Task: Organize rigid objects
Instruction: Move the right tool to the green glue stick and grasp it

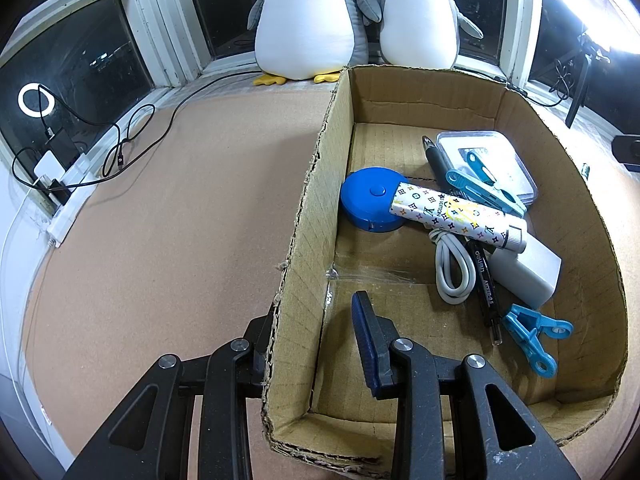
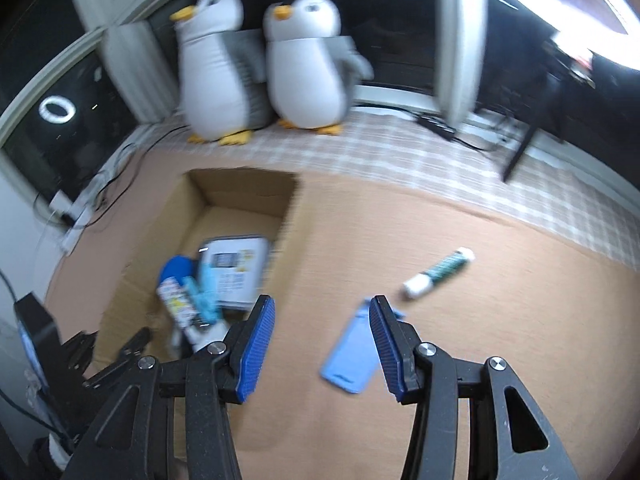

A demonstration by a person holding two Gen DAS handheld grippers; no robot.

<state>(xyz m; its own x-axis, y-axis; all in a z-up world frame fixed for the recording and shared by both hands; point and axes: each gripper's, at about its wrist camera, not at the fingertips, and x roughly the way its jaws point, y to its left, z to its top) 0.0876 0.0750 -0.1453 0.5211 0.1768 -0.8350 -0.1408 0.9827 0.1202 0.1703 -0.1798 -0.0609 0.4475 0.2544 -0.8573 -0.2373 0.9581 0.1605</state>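
An open cardboard box (image 1: pixel 308 208) stands on the brown tabletop. In it lie a blue tape measure (image 1: pixel 370 200), a patterned tube (image 1: pixel 452 214), a white charger (image 1: pixel 524 270) with its cable, a black pen (image 1: pixel 484 280), blue clips (image 1: pixel 532 340) and a clear plastic case (image 1: pixel 488 160). My left gripper (image 1: pixel 308 312) is shut on the box's near left wall, one finger outside and one inside. My right gripper (image 2: pixel 320 304) hangs open and empty over the table, right of the box (image 2: pixel 240 188). A flat light-blue case (image 2: pixel 348 360) lies by its right finger, and a green and white marker (image 2: pixel 438 274) lies farther off.
Two plush penguins (image 1: pixel 312 20) sit on the window ledge behind the box. Cables and a white power strip (image 1: pixel 68 196) run along the left edge of the table. A checked cloth (image 2: pixel 440 168) covers the far right of the table. The right wrist view is blurred.
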